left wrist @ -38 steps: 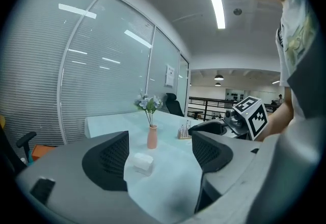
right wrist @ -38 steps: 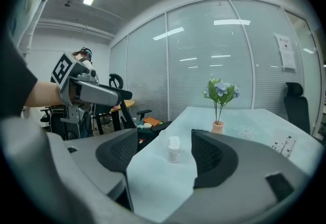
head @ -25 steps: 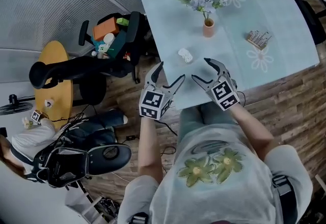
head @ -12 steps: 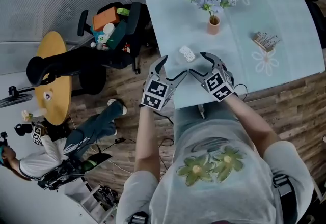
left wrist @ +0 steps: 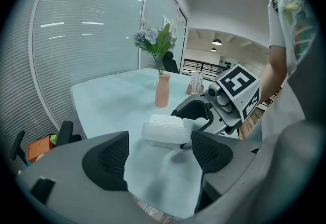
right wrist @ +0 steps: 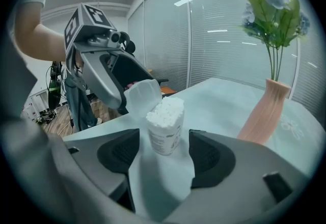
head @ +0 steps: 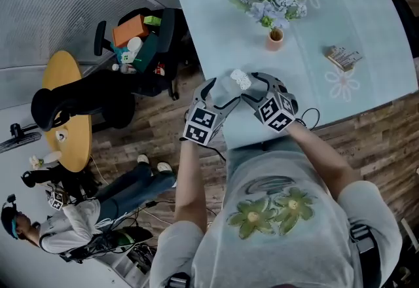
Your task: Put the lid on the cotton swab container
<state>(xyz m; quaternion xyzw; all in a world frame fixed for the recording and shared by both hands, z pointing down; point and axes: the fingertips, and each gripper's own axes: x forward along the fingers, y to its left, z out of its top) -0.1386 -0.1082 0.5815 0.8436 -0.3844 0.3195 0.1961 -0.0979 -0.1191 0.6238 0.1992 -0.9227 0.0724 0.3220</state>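
Person at a pale blue-green table [head: 216, 12] with white flower prints, a two-jaw tool in each hand, both over the near edge. Small clear plastic cotton swab container [right wrist: 165, 134], white-labelled and heaped with white swabs, stands upright on the table close to that edge, between the two tools. Its translucent plastic lid [right wrist: 142, 96] is off the mouth, tilted up open on the side facing the left gripper [left wrist: 161, 152]; whether it hangs on a hinge I cannot tell. Left gripper: black jaws spread wide, nothing between the pads, lid and container just ahead of the tips. Right gripper [right wrist: 164, 164]: jaws spread wide too, though they have just been closing a little. The container's base stands in the gap at the tips, clear space on both sides, neither pad touching. The two tools face each other across the container, tips near. Farther back on the table: a slim pink ceramic vase [head: 275, 38] with pale blue and white flowers, and off to its right a small wooden holder [head: 343, 57], contents too small to make out. Left of the table, on wood-plank floor [head: 366, 136]: a black office chair [head: 171, 38] loaded with coloured items, a round yellow wooden side table [head: 65, 110], and another person [head: 72, 231] at lower left.
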